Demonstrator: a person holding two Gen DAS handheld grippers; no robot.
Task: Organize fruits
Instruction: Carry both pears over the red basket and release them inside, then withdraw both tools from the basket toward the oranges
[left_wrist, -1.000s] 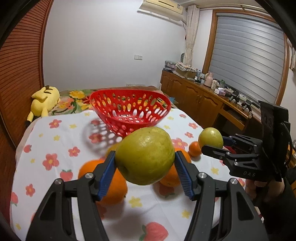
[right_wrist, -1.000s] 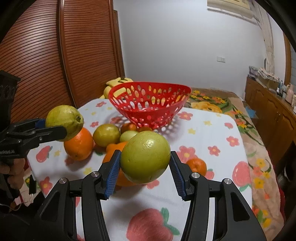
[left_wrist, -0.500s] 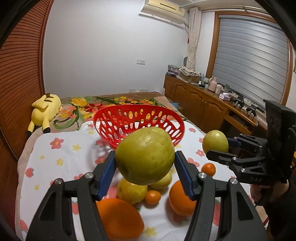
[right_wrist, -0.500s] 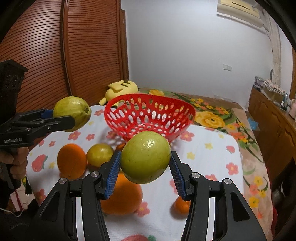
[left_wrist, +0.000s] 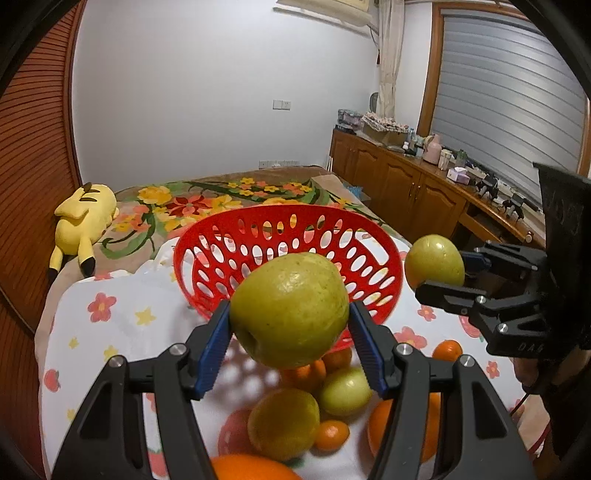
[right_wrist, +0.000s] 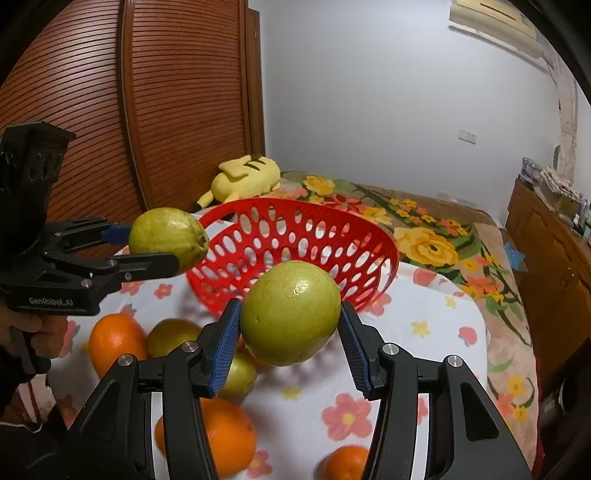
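Green-yellow and round, a large citrus-like fruit is clamped between the blue-padded fingers of the left tongs, and a second, similar green-yellow fruit is clamped in the right tongs. Both are held raised above the flower-printed white cloth on the bench and just short of the near rim of the perforated red plastic basket, presumably so that each can be carried over the rim and released inside. No fruit is seen in the basket. Loose fruits are left on the cloth below the tongs: several oranges, a small tangerine and more green-yellow fruits. Each fruit is gripped across its widest part, which is judged a secure hold for a smooth, rounded skin.
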